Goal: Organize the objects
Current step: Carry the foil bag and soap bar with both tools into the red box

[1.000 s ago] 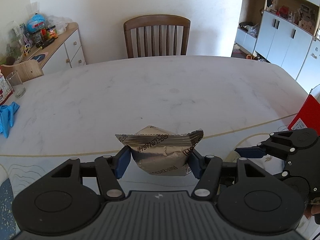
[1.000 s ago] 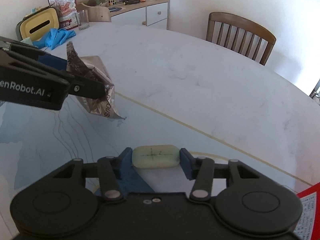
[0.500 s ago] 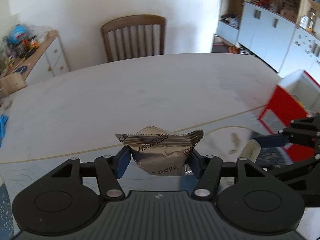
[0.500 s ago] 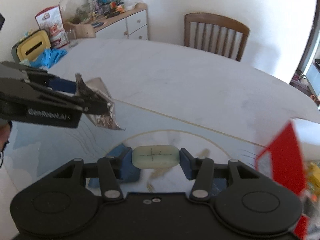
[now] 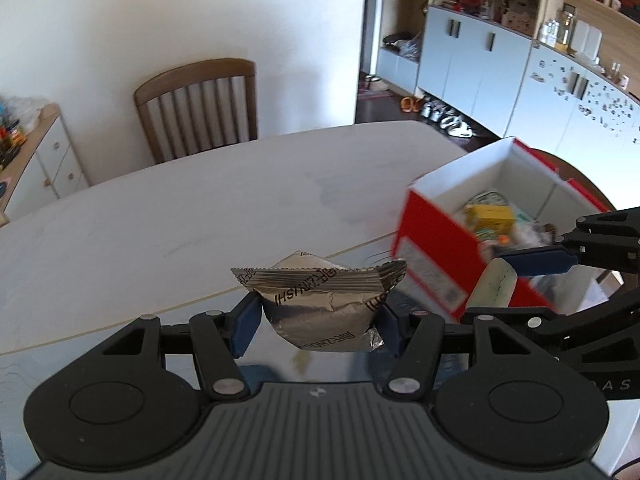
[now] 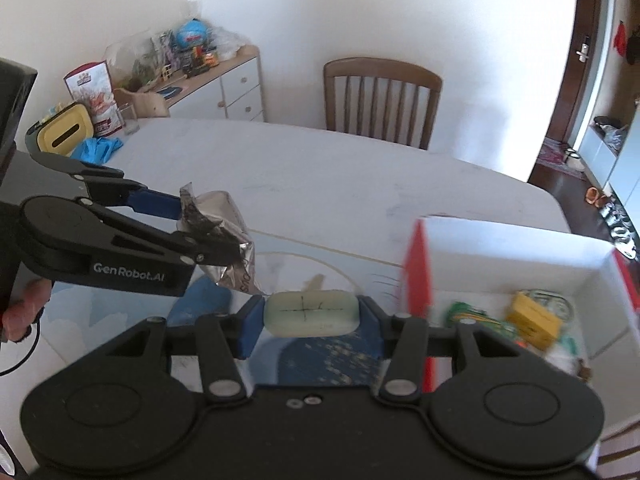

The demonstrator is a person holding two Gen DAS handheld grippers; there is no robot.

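My left gripper is shut on a crinkled silver foil packet, held above the table; the same left gripper and foil packet show at the left of the right wrist view. My right gripper is shut on a pale green bar of soap marked with a black cross. In the left wrist view the soap hangs just in front of the red box. The red box, open-topped with white inner walls, stands at the right and holds several small packets.
A white marble table carries a blue patterned mat under the grippers. A wooden chair stands at the far side. A yellow container, blue gloves and a glass sit far left. A cluttered sideboard lines the wall.
Both grippers rose and swung right, carrying the packet and the soap. The red box has come fully into view, its inside now visible in both wrist views.
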